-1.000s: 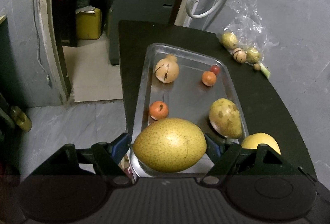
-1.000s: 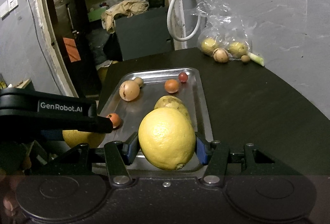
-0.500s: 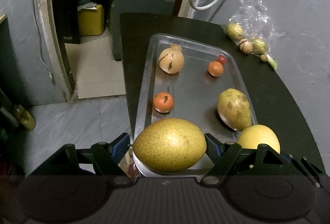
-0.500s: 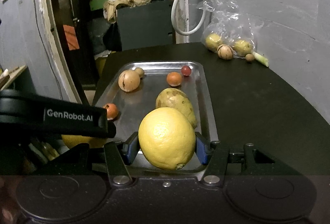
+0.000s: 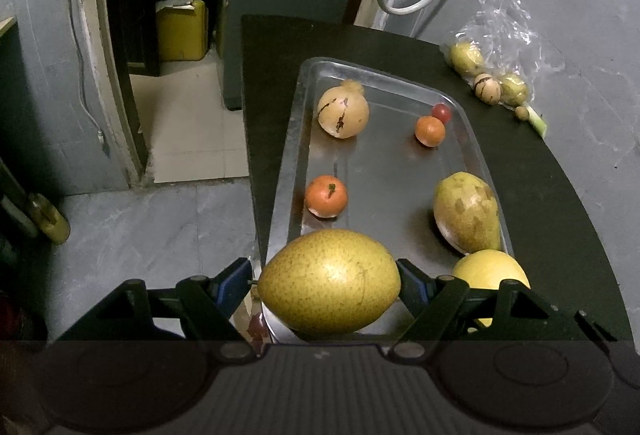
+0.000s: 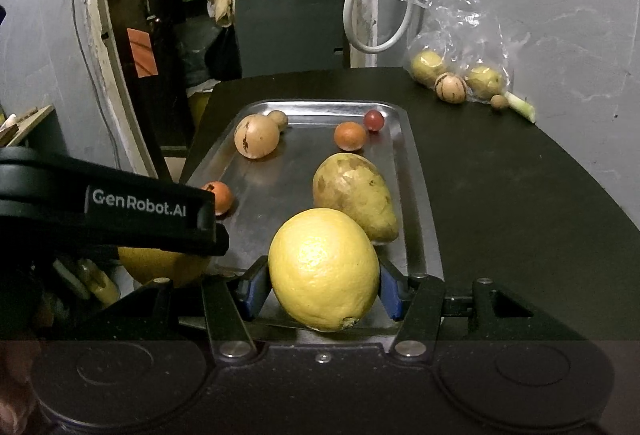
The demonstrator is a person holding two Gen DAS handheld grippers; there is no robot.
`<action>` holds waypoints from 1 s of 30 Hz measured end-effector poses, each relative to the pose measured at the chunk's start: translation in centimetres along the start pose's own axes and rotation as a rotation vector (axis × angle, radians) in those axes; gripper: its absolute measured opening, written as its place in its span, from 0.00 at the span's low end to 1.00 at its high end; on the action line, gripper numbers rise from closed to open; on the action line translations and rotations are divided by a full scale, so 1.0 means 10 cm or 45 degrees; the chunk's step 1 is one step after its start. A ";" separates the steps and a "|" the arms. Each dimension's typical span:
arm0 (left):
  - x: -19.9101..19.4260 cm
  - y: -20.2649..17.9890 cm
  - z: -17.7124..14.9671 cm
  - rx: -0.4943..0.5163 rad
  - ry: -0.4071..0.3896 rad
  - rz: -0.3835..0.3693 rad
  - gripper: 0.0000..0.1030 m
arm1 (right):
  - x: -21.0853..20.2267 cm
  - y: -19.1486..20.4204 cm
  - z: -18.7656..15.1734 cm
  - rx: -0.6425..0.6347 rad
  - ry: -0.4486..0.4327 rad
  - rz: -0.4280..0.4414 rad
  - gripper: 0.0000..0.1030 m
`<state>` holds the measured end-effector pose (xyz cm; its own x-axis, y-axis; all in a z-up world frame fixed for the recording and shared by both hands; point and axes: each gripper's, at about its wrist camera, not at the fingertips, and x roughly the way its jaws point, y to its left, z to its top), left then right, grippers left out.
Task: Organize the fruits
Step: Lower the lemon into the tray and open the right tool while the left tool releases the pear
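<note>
My left gripper point(image 5: 326, 281) is shut on a large speckled yellow-green pear point(image 5: 329, 279), held above the near end of a steel tray point(image 5: 384, 171). My right gripper point(image 6: 323, 285) is shut on a big yellow lemon point(image 6: 324, 269) over the tray's point(image 6: 414, 203) near right corner. The lemon point(image 5: 490, 269) also shows at the right in the left wrist view. On the tray lie a blotchy pear point(image 6: 354, 195), two small oranges point(image 5: 326, 196) point(image 5: 430, 131), a tan round fruit point(image 5: 343, 113) and a red cherry-sized fruit point(image 5: 441, 112).
The tray rests on a dark table point(image 6: 500, 187). At the table's far right a clear plastic bag point(image 6: 460, 47) holds more small fruits point(image 6: 451, 87). The table's left edge drops to a tiled floor point(image 5: 132, 231). The left gripper's body point(image 6: 104, 211) blocks the lower left of the right wrist view.
Both grippers have drawn back and up a little from the tray, each keeping its fruit. The tray's fruits have not moved.
</note>
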<state>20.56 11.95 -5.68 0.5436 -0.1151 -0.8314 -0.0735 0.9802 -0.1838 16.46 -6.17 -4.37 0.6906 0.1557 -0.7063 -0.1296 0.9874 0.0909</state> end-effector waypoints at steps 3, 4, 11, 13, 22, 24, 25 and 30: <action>0.01 -0.02 0.00 0.007 0.004 0.001 0.78 | 0.02 -0.02 0.00 0.006 0.011 -0.005 0.55; 0.02 -0.02 -0.01 0.010 0.006 0.001 0.78 | 0.03 -0.02 -0.01 0.008 0.015 -0.007 0.55; 0.06 -0.08 -0.02 0.043 0.018 0.013 0.79 | 0.06 -0.04 -0.02 0.013 0.030 -0.014 0.55; 0.07 -0.08 -0.02 0.046 0.021 0.013 0.79 | 0.06 -0.04 -0.02 0.008 0.034 -0.014 0.56; 0.04 0.00 -0.06 -0.011 0.037 -0.039 0.82 | 0.04 -0.08 -0.05 -0.002 0.031 -0.022 0.72; 0.01 0.04 -0.09 -0.037 0.044 -0.053 0.83 | 0.01 -0.10 -0.06 -0.012 0.037 -0.029 0.77; -0.02 0.05 -0.10 -0.048 0.042 -0.058 0.84 | -0.03 -0.11 -0.06 -0.015 0.037 -0.031 0.78; -0.27 0.15 -0.19 -0.094 0.009 -0.089 0.95 | -0.29 -0.21 -0.07 -0.072 0.024 -0.018 0.91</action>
<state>17.37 13.47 -4.69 0.5434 -0.1839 -0.8191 -0.0975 0.9553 -0.2791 14.23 -8.74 -3.03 0.6794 0.1405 -0.7202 -0.1602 0.9862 0.0412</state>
